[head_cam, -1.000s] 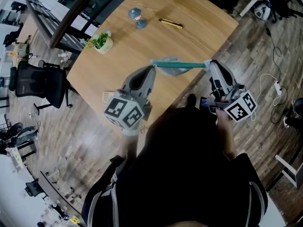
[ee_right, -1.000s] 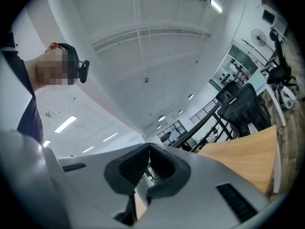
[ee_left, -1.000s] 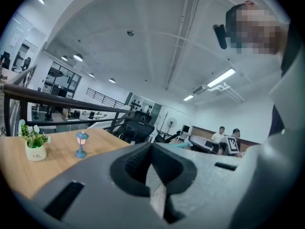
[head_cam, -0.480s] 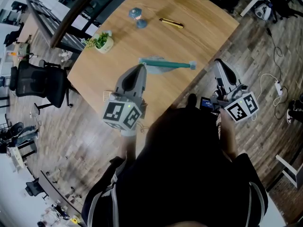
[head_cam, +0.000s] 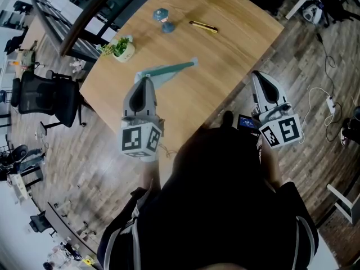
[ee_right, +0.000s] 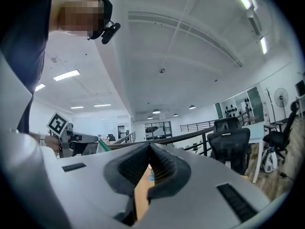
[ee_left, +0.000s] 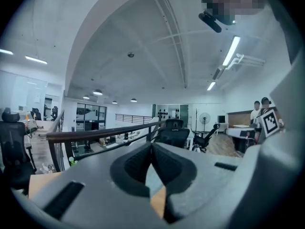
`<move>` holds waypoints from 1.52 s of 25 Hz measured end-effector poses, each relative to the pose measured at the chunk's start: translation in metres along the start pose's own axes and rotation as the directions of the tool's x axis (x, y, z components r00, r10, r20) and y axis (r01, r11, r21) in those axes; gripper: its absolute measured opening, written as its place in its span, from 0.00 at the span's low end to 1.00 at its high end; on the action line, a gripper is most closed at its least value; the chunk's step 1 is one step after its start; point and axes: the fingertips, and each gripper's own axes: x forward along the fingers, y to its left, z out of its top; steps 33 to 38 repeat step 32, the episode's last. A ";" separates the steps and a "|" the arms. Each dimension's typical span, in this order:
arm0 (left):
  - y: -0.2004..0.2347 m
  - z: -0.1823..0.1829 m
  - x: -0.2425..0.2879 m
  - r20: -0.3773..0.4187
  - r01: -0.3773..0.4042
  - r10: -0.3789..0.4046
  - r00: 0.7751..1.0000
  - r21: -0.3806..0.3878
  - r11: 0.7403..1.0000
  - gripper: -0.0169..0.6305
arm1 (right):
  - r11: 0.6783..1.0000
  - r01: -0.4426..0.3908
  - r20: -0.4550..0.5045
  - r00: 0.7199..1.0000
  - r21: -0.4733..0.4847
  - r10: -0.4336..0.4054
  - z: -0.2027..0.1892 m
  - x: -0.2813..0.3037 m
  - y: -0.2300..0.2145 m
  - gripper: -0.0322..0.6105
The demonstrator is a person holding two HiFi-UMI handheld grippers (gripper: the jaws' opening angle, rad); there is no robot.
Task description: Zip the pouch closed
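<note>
The teal pouch (head_cam: pixel 170 70) is a long thin strip over the wooden table (head_cam: pixel 225 44), slanting up to the right. My left gripper (head_cam: pixel 146 79) is shut on its left end. In the left gripper view the jaws (ee_left: pixel 152 144) meet, with a pale strip of pouch showing low in the gap. My right gripper (head_cam: pixel 258 75) is shut and empty, apart from the pouch, just off the table's right edge over the floor. In the right gripper view its jaws (ee_right: pixel 150 147) are closed on nothing, and the pouch (ee_right: pixel 103 146) shows as a green sliver at left.
At the back left of the table stands a small potted plant (head_cam: pixel 121 49). Two small blue-grey pieces (head_cam: pixel 163 20) and a yellow pen-like stick (head_cam: pixel 203 27) lie further back. A black office chair (head_cam: pixel 53 100) stands left of the table. Cables trail on the floor at right.
The right gripper has let go of the pouch's right end and stayed put, rolling a little. The left gripper has carried the pouch to the left, and its free end has swung up.
</note>
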 end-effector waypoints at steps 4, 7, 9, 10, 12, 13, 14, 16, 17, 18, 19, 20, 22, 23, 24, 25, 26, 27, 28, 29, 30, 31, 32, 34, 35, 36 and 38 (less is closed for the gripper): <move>0.003 0.000 -0.003 0.003 -0.028 0.028 1.000 0.012 1.000 0.03 | 1.000 0.002 -0.001 1.000 -0.012 -0.002 0.002 -0.004 -0.006 0.07; 0.005 0.001 -0.003 0.006 -0.035 0.035 0.999 0.018 0.999 0.03 | 0.999 0.021 0.005 1.000 -0.033 -0.021 0.006 -0.007 -0.009 0.07; 0.005 0.000 -0.003 0.001 -0.031 0.031 1.000 0.017 0.999 0.03 | 0.998 0.034 0.006 0.999 -0.052 -0.034 0.007 -0.009 -0.009 0.07; 0.005 -0.001 -0.004 -0.001 -0.030 0.030 1.000 0.016 0.999 0.03 | 0.998 0.036 0.007 0.999 -0.055 -0.036 0.007 -0.009 -0.008 0.07; 0.005 -0.002 -0.004 -0.004 -0.028 0.028 1.000 0.016 0.999 0.03 | 0.998 0.034 0.007 0.999 -0.051 -0.034 0.006 -0.010 -0.007 0.07; 0.004 -0.003 -0.003 -0.005 -0.026 0.026 1.000 0.017 1.000 0.03 | 0.998 0.033 0.007 0.999 -0.049 -0.033 0.005 -0.010 -0.007 0.07; 0.004 -0.003 -0.003 -0.006 -0.023 0.023 1.000 0.018 1.000 0.03 | 0.998 0.033 0.007 0.999 -0.046 -0.032 0.005 -0.011 -0.007 0.07; 0.002 -0.004 -0.003 -0.008 -0.019 0.019 1.000 0.019 1.000 0.03 | 0.999 0.030 0.010 1.000 -0.040 -0.030 0.005 -0.013 -0.008 0.07; 0.001 -0.004 -0.003 -0.008 -0.017 0.017 1.000 0.018 1.000 0.03 | 0.999 0.029 0.012 1.000 -0.037 -0.028 0.005 -0.014 -0.008 0.07; 0.001 -0.004 -0.003 -0.008 -0.015 0.016 1.000 0.017 1.000 0.03 | 0.999 0.027 0.013 1.000 -0.035 -0.027 0.005 -0.015 -0.008 0.07; 0.000 -0.004 -0.003 -0.008 -0.014 0.014 1.000 0.017 1.000 0.03 | 0.999 0.026 0.012 1.000 -0.033 -0.025 0.005 -0.015 -0.008 0.07; 0.000 -0.004 -0.002 -0.008 -0.013 0.013 1.000 0.018 1.000 0.03 | 0.999 0.024 0.011 1.000 -0.032 -0.023 0.005 -0.015 -0.008 0.07; 0.000 -0.004 -0.002 -0.010 -0.010 0.011 1.000 0.019 1.000 0.03 | 0.999 0.021 0.008 1.000 -0.030 -0.020 0.005 -0.016 -0.009 0.07; -0.001 -0.004 -0.001 -0.011 -0.010 0.010 1.000 0.022 1.000 0.03 | 0.999 0.020 0.009 1.000 -0.030 -0.020 0.006 -0.016 -0.010 0.07; -0.002 -0.003 -0.001 -0.011 -0.009 0.010 1.000 0.027 1.000 0.03 | 0.999 0.021 0.009 1.000 -0.031 -0.021 0.007 -0.016 -0.011 0.07; -0.002 -0.003 0.000 -0.012 -0.008 0.009 1.000 0.035 0.999 0.03 | 0.999 0.023 0.011 1.000 -0.032 -0.023 0.007 -0.017 -0.012 0.07; -0.003 -0.003 0.000 -0.012 -0.007 0.008 1.000 0.041 0.999 0.03 | 0.999 0.025 0.012 1.000 -0.033 -0.025 0.008 -0.017 -0.014 0.07; -0.004 -0.003 0.000 -0.012 -0.005 0.006 1.000 0.045 0.999 0.03 | 0.999 0.028 0.012 1.000 -0.033 -0.028 0.008 -0.018 -0.016 0.07; -0.004 -0.004 0.000 -0.012 -0.003 0.004 1.000 0.047 0.999 0.03 | 0.999 0.031 0.013 0.999 -0.034 -0.031 0.008 -0.019 -0.017 0.07; -0.004 -0.005 0.000 -0.013 -0.001 0.002 1.000 0.046 0.999 0.03 | 0.999 0.034 0.014 0.999 -0.034 -0.033 0.008 -0.020 -0.018 0.07; -0.004 -0.006 -0.001 -0.013 0.000 0.001 1.000 0.045 0.999 0.03 | 0.999 0.036 0.015 0.999 -0.035 -0.035 0.008 -0.021 -0.019 0.07; -0.004 -0.007 -0.001 -0.014 0.002 -0.001 1.000 0.044 0.999 0.03 | 0.999 0.038 0.015 0.999 -0.036 -0.038 0.007 -0.022 -0.019 0.07; -0.004 -0.008 -0.002 -0.015 0.003 -0.002 1.000 0.042 0.999 0.03 | 0.998 0.041 0.015 0.999 -0.037 -0.040 0.007 -0.023 -0.020 0.07; -0.004 -0.008 -0.002 -0.015 0.003 -0.002 1.000 0.042 0.999 0.03 | 0.998 0.041 0.015 0.999 -0.037 -0.040 0.007 -0.023 -0.020 0.07; -0.004 -0.008 -0.002 -0.015 0.003 -0.002 1.000 0.042 0.999 0.03 | 0.998 0.041 0.015 0.999 -0.037 -0.040 0.007 -0.023 -0.020 0.07; -0.004 -0.008 -0.002 -0.015 0.003 -0.002 1.000 0.042 0.999 0.03 | 0.998 0.041 0.015 0.999 -0.037 -0.040 0.007 -0.023 -0.020 0.07; -0.004 -0.008 -0.002 -0.015 0.003 -0.002 1.000 0.042 0.999 0.03 | 0.998 0.041 0.015 0.999 -0.037 -0.040 0.007 -0.023 -0.020 0.07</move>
